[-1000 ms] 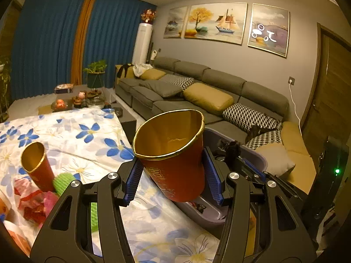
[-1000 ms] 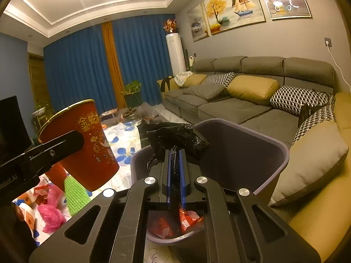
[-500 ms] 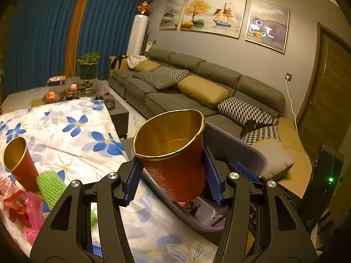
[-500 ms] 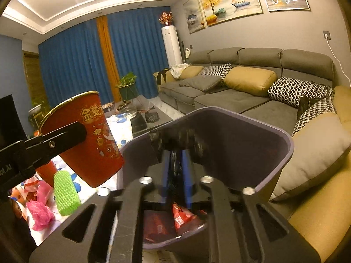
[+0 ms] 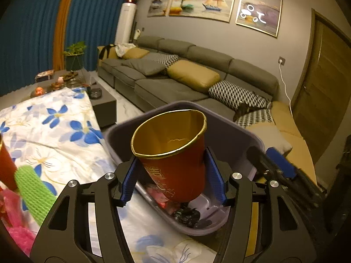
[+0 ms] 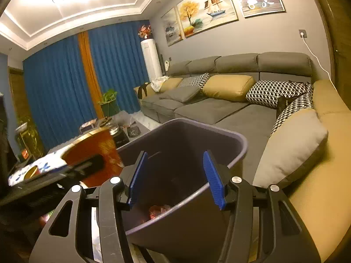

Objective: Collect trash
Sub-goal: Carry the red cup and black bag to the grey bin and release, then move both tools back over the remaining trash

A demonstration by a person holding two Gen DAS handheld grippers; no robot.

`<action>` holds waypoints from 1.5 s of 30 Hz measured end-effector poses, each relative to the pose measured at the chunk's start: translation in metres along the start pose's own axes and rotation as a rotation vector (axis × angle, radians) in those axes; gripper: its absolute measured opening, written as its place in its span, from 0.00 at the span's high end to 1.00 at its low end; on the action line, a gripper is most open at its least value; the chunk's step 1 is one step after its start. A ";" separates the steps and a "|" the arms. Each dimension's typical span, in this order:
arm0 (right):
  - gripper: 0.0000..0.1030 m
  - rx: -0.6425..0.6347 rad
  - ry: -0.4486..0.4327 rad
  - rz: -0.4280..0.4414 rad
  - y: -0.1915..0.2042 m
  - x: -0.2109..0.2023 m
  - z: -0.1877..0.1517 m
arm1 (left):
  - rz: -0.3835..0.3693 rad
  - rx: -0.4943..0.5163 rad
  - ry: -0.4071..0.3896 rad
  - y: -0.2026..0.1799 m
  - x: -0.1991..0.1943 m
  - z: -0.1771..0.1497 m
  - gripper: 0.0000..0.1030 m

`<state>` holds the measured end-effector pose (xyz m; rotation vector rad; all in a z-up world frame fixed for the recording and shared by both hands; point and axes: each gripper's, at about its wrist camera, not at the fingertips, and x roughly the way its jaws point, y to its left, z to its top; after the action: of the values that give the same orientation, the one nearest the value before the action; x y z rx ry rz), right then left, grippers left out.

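Lettering in gold on the red paper cup (image 5: 175, 164) is visible on its side wall but too small and foreshortened to read; no other legible writing shows. Left tool (image 5: 173, 179) carries this cup between its blue pads (image 5: 128, 179), jaws opening, gold-lined mouth up and tilted; the cup hangs over the open grey bin (image 5: 241, 135), its base above the wrappers and black bag (image 5: 186, 213) lying inside. Right tool (image 6: 175, 179) has nothing between its pads; its jaws are opening, standing apart above the bin's interior. One second ago these jaws were shut on the black bag, which now lies in the bin bottom; the left tool and cup have moved from above the floral cloth (image 5: 54, 131) to above the bin. On the cloth, left of the bin, remain a green foam net (image 5: 33, 188), pink wrappers (image 5: 13, 214) and a second red cup (image 5: 5, 166) at the frame edge.
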<state>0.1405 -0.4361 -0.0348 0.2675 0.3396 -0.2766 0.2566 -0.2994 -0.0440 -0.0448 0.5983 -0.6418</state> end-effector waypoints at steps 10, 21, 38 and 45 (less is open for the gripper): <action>0.47 0.030 -0.023 -0.015 -0.011 -0.014 0.002 | 0.028 -0.003 0.017 0.002 0.001 -0.008 0.21; 0.29 -0.050 -0.036 0.095 0.029 -0.050 -0.009 | 0.210 -0.035 -0.090 0.031 -0.094 -0.033 0.17; 0.27 -0.248 0.054 0.410 0.162 -0.109 -0.064 | 0.550 -0.215 -0.187 0.129 -0.279 -0.118 0.17; 0.27 -0.369 0.118 0.484 0.218 -0.113 -0.091 | 0.627 -0.283 -0.197 0.166 -0.320 -0.142 0.17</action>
<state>0.0793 -0.1816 -0.0313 -0.0036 0.4234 0.2797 0.0669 0.0389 -0.0352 -0.1758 0.4724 0.0587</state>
